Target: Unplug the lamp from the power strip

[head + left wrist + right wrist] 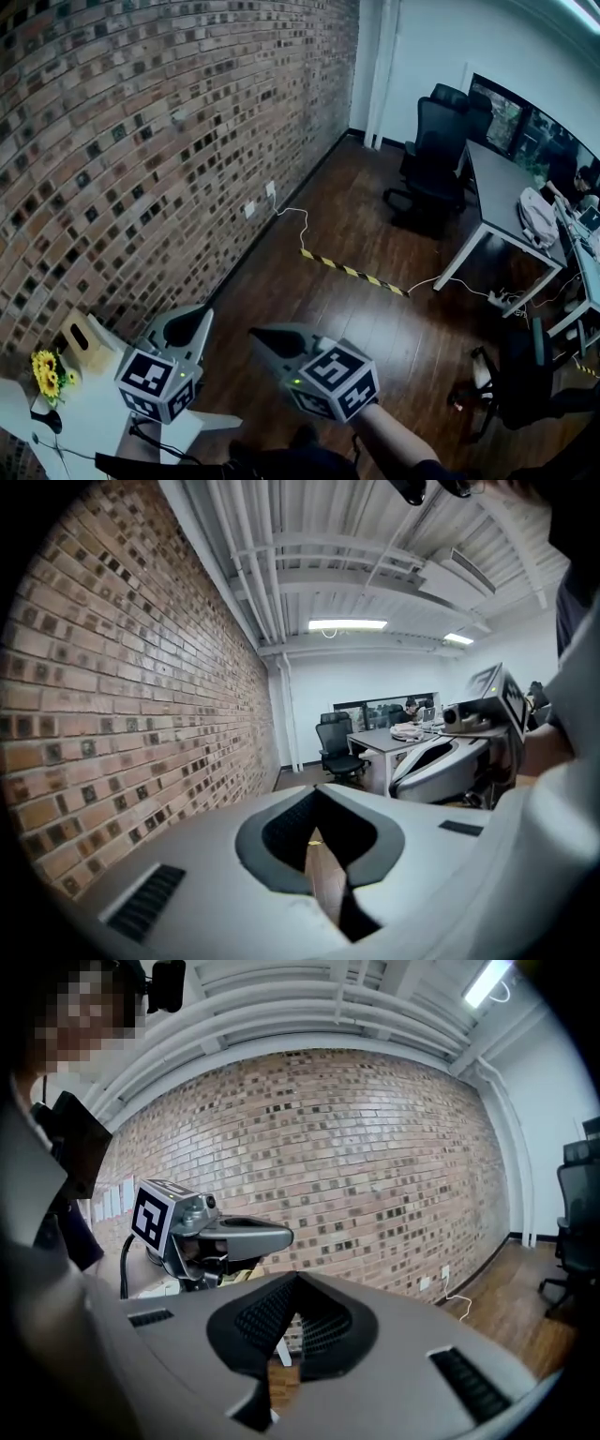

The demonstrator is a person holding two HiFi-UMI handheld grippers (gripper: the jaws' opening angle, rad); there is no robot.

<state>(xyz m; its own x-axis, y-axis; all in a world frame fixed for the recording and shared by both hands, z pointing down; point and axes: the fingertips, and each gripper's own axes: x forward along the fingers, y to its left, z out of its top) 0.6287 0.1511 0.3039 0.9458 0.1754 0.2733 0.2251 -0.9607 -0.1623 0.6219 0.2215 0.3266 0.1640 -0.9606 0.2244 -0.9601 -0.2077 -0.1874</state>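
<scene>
Both grippers are held up in the air over the wooden floor, side by side. My left gripper point(190, 327) point(319, 841) is shut with nothing between its jaws. My right gripper point(265, 339) point(286, 1349) also has its jaws together and holds nothing. Each shows in the other's view: the right gripper point(441, 757), the left gripper point(248, 1235). A white power strip point(502, 300) with cables lies on the floor under the far desk. I cannot make out a lamp for certain; a small black object point(47, 421) with a cable sits on the white table point(94, 412) at the lower left.
A brick wall point(141, 141) runs along the left, with a wall socket point(270, 189) and a white cable point(298, 220) trailing from it. Yellow flowers point(45, 372) stand on the white table. Yellow-black tape point(352, 271) crosses the floor. A desk point(502, 192) and black office chairs point(436, 150) stand at the right.
</scene>
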